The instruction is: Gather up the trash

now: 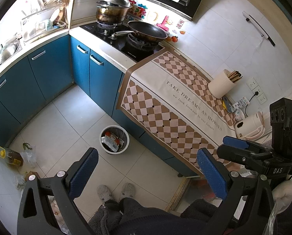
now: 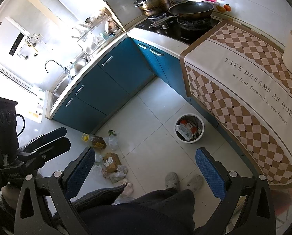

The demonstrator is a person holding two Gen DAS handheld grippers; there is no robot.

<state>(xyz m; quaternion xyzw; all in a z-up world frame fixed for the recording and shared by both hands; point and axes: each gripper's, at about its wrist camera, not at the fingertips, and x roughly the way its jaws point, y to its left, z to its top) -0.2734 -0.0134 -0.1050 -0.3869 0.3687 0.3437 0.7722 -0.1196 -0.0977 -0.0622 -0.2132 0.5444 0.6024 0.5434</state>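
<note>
A kitchen's pale tiled floor (image 1: 67,129) holds a white round bin (image 1: 114,139) with crumpled red-and-white wrappers (image 1: 111,140) inside, near the blue cabinets. Left tongs (image 1: 146,174) and right tongs (image 2: 146,173) both gape wide, holding nothing.

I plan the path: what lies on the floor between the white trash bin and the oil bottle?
Only bare floor tiles lie between the trash bin and the oil bottle; the right wrist view shows it best.
</note>
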